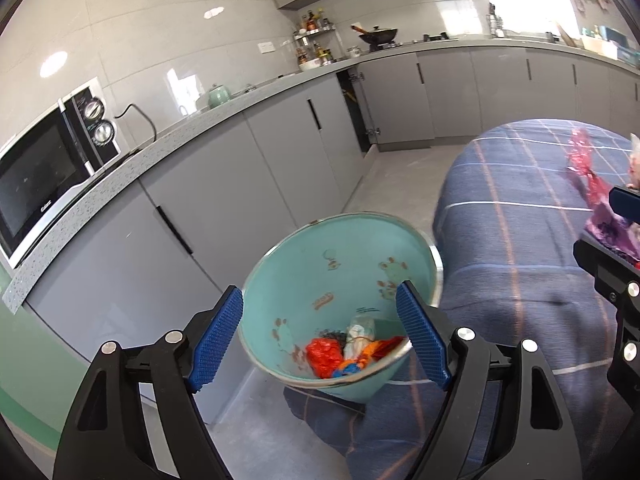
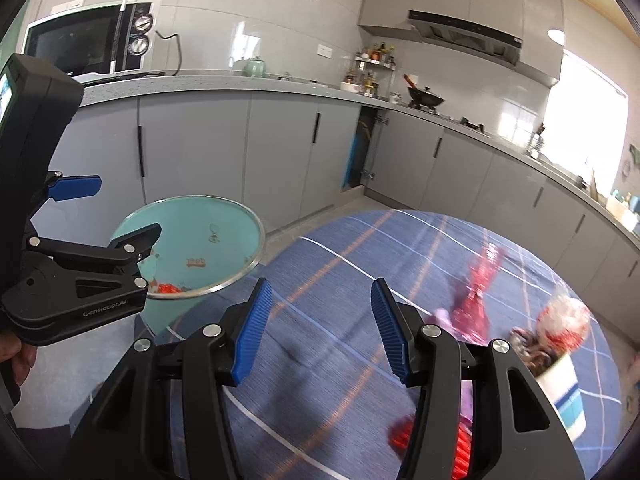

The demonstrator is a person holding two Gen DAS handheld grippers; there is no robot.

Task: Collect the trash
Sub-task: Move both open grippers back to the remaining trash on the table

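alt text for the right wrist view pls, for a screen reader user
The open right gripper hovers over a round table in a blue plaid cloth, holding nothing. Trash lies right: a red wrapper and a stuffed paper cup. Left, the open left gripper is at a teal bin.

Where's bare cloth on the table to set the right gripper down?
Free: the checked tablecloth ahead of the open right gripper, between the teal bin and the red wrapper. Crowded: right edge, around the paper cup and wrappers.

The left gripper [image 2: 116,216] body, at about 8 o'clock in the right wrist view, reads "GenRobot.AI"
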